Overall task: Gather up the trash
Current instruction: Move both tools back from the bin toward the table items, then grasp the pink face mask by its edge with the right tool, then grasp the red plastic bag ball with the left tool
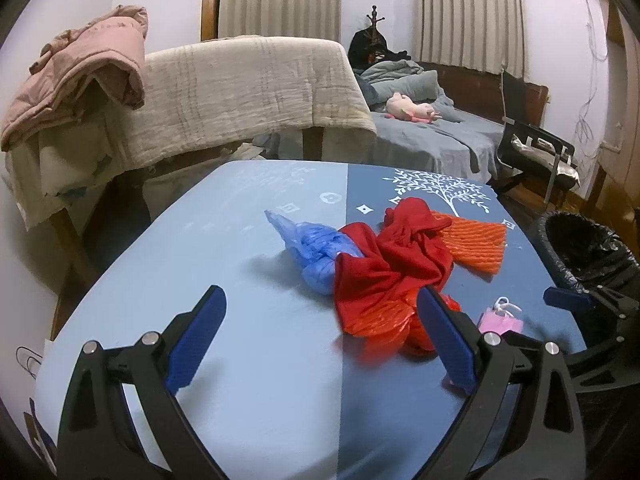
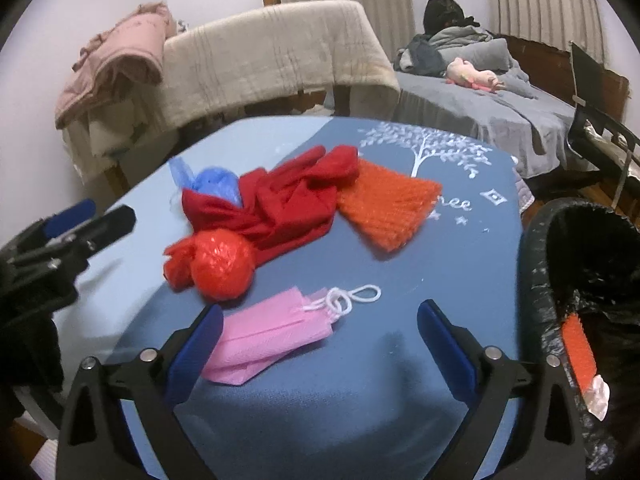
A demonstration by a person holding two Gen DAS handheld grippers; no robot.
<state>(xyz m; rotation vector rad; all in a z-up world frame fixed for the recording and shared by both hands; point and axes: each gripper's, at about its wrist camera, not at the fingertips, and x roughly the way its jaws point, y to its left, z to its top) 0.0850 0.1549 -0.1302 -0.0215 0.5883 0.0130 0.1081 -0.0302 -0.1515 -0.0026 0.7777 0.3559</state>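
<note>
Right wrist view shows my right gripper [image 2: 320, 330] spread wide over the blue tablecloth [image 2: 400, 264], gripping nothing; a folded pink paper mask [image 2: 268, 338] with white string loops lies between the fingers, nearer the left one. Beyond it sit a crinkly red plastic ball [image 2: 222, 264], limp red cloth [image 2: 288, 200] and ribbed orange foam netting [image 2: 388, 204]. My left gripper [image 1: 320, 326] is spread too, red plastic [image 1: 380, 316] just ahead. A black-lined bin [image 2: 580, 280] stands right.

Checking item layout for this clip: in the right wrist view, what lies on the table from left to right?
blue plastic bag → red plastic ball → pink mask → orange knit piece → and, off the table edge, the black-lined bin. The red cloth overlaps several, so it is left out.
</note>
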